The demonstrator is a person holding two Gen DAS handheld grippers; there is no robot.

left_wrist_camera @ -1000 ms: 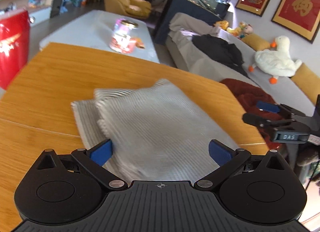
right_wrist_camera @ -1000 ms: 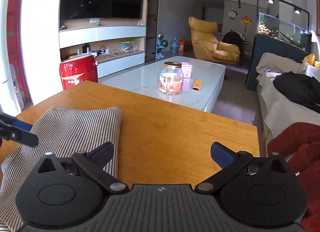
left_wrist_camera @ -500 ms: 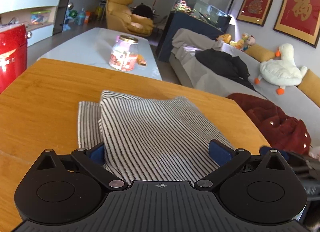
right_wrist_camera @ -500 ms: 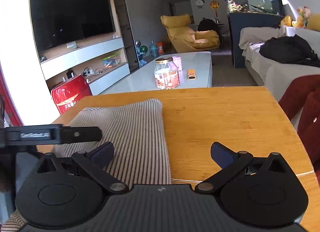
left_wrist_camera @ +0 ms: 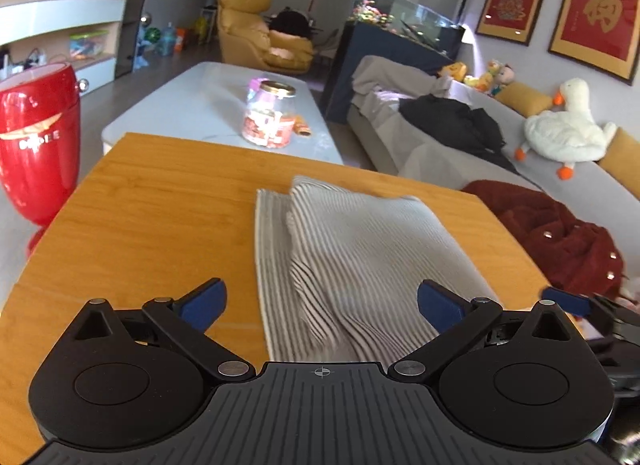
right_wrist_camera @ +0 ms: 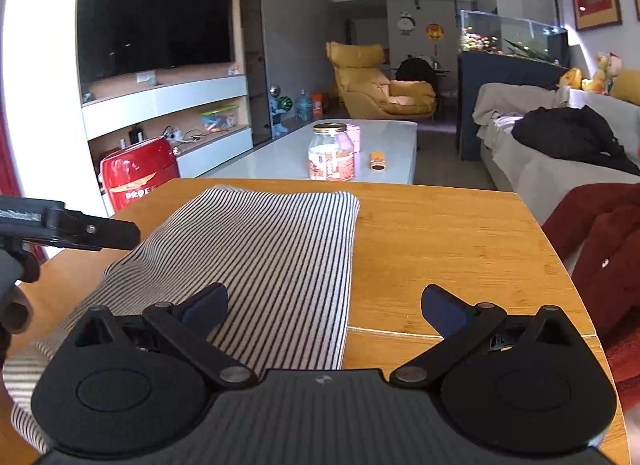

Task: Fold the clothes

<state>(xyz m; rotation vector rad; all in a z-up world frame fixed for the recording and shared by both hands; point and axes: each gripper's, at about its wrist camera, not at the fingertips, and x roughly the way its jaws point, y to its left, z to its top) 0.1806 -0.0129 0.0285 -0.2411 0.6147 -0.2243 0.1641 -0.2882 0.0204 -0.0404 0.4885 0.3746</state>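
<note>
Striped grey cloth (left_wrist_camera: 360, 253) lies folded on the wooden table (left_wrist_camera: 160, 201), one layer overhanging at its left. Both the left gripper (left_wrist_camera: 322, 305) and right gripper (right_wrist_camera: 324, 307) hover wide apart, empty. Judged nearly done; next, square up that offset edge.

Ahead of your left gripper (left_wrist_camera: 320, 305), the folded garment (left_wrist_camera: 360, 257) lies on the table (left_wrist_camera: 160, 201), running in between its spread jaws. Your right gripper (right_wrist_camera: 322, 307) has the garment's edge between its jaws, table to their right. Beyond the table stands a jar (right_wrist_camera: 331, 153).
</note>
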